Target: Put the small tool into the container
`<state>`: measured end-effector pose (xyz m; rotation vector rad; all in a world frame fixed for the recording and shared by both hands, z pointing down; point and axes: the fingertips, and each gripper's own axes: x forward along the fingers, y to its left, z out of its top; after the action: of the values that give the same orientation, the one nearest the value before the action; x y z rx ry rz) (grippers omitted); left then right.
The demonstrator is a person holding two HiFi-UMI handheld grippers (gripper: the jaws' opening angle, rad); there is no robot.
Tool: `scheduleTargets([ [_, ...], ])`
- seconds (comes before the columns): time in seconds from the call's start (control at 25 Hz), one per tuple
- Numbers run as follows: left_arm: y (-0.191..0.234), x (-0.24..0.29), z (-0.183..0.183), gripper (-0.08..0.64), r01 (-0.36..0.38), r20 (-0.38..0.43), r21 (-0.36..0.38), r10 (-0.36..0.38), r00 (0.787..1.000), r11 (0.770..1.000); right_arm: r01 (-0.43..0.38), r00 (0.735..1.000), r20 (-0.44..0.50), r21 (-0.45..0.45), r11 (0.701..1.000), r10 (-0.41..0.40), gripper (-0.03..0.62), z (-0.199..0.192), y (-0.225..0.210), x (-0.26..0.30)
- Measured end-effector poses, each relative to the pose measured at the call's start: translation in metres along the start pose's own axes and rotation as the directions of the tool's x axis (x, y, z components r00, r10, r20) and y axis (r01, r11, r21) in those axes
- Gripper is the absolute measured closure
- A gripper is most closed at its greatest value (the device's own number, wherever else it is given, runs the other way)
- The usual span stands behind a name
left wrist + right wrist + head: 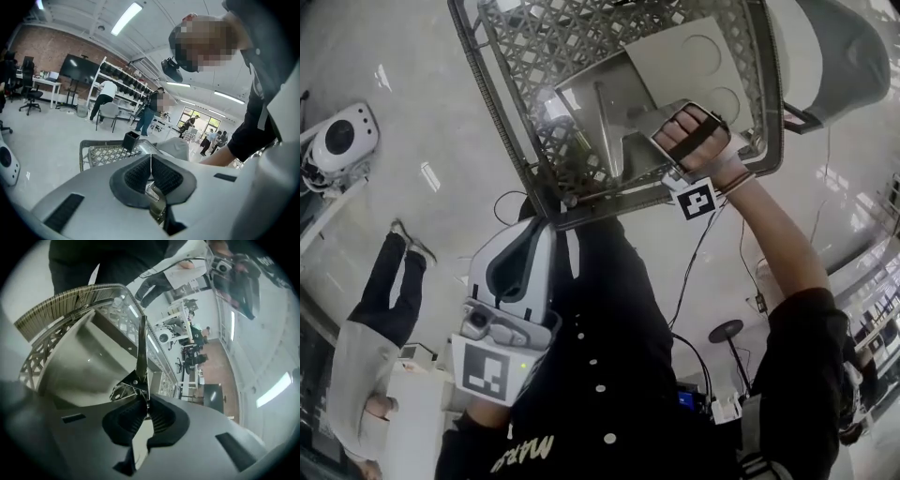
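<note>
Over the one lattice basket (499,131), the right gripper (145,414) has its jaws clamped on the single small tool (140,352) — a thin metal piece whose long blade reaches out from the pads above the one grey tray (79,364) lying inside the basket. There are two grippers in all. The left gripper (151,172) hangs outside the basket, off its near rim and close to the person's dark shirt (619,356) — jaws pressed together with nothing between them.
</note>
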<state>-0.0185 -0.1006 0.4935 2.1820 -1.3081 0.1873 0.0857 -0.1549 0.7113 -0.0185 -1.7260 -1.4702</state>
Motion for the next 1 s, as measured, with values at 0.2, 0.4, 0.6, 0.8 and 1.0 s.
scheduleTargets([
  [0.2,0.004,0.003,-0.012,0.529,0.003,-0.011,-0.032,-0.004,1.0,0.999,0.014,0.998,0.067,-0.136,0.991,-0.005,0.569,0.009,0.0,0.013],
  [0.4,0.006,0.004,-0.012,0.529,0.002,-0.02,-0.036,-0.003,1.0,0.999,-0.008,0.995,0.093,-0.195,0.981,0.027,0.542,0.016,0.016,0.018],
  [0.6,0.011,-0.001,-0.017,0.529,0.009,-0.008,-0.028,-0.009,1.0,1.0,-0.074,0.991,0.094,-0.21,0.975,0.096,0.508,0.021,0.029,0.02],
  [0.8,0.009,0.001,-0.014,0.529,0.009,-0.016,-0.023,-0.01,1.0,1.0,-0.175,0.979,0.075,-0.151,0.973,0.188,0.457,0.016,0.035,0.02],
  [1.0,0.006,-0.002,-0.006,0.529,0.026,-0.013,0.004,-0.026,1.0,1.0,-0.206,0.977,0.042,-0.068,0.976,0.209,0.419,0.007,0.026,0.004],
])
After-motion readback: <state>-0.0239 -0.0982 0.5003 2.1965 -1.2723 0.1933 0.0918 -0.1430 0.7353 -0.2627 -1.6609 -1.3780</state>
